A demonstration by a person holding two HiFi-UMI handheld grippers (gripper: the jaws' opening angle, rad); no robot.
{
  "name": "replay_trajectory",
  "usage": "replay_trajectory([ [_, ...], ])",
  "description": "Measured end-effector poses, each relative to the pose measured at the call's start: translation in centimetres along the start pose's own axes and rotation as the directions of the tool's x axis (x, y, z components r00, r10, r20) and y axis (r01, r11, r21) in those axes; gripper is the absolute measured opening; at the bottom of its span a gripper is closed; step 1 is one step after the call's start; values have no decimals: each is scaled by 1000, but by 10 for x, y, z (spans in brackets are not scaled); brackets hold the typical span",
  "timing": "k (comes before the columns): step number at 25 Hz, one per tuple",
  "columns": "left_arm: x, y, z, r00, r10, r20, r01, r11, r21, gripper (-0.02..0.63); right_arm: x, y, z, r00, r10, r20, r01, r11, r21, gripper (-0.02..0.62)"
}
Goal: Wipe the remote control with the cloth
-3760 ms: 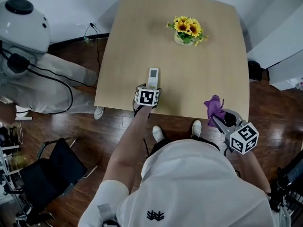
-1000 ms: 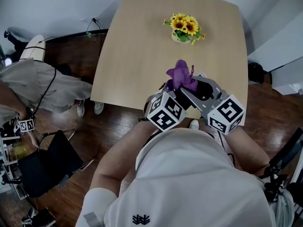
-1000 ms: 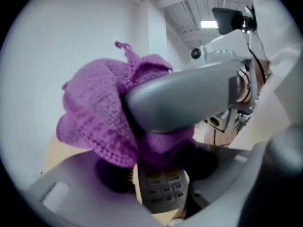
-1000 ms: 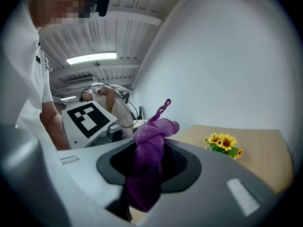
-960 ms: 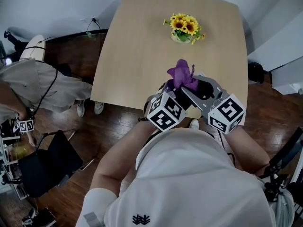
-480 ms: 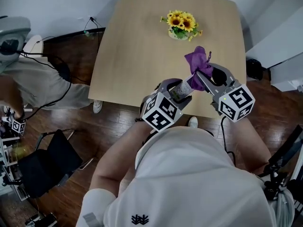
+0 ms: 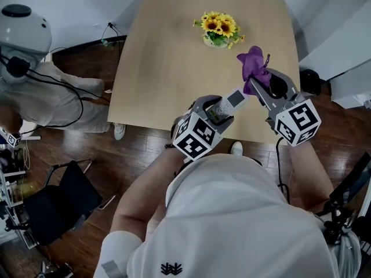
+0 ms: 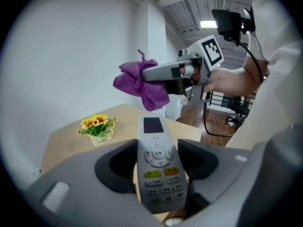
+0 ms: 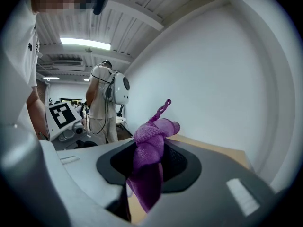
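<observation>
My left gripper point(image 7: 219, 110) is shut on a grey-white remote control point(image 8: 156, 162), held above the table's near edge with its screen end point(image 7: 235, 98) pointing away. The remote's buttons and dark screen face up in the left gripper view. My right gripper point(image 7: 259, 84) is shut on a bunched purple cloth point(image 7: 253, 64), which sticks out past the jaws point(image 9: 150, 167). The cloth point(image 8: 141, 83) hangs in the air beyond the remote's far end and to its right, apart from it.
A light wooden table point(image 7: 168, 57) carries a small pot of yellow sunflowers point(image 7: 217, 29) near its far side. A person in light clothes with a white helmet point(image 7: 23, 28) stands at the left. A black chair point(image 7: 52, 210) is on the wood floor at lower left.
The right gripper with the cloth has moved off the remote, to the right and toward the table's far side. The left gripper has kept the remote nearly still.
</observation>
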State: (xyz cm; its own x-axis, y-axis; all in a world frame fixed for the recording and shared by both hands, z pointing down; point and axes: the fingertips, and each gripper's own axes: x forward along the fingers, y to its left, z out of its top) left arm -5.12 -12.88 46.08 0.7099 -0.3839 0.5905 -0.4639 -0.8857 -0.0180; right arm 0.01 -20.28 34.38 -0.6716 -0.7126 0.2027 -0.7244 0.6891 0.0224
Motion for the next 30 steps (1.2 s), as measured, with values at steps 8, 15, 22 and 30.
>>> replay_trajectory([
  [8,9,3,5,1000,-2,6,2,1000,5,284,13,76,35,975,188,122,-199,976,92,127],
  [15,5,10,15,999,18,31,-18,1000,-17,284,21,111,21,962,241,127,-259,952,160,127],
  [22,0,7,20,998,26,48,-26,1000,-11,284,25,94,2,980,179,82,-187,978,96,127],
  [30,-5,8,19,998,26,50,-26,1000,-12,284,21,34,-4,997,60,51,-64,995,72,127],
])
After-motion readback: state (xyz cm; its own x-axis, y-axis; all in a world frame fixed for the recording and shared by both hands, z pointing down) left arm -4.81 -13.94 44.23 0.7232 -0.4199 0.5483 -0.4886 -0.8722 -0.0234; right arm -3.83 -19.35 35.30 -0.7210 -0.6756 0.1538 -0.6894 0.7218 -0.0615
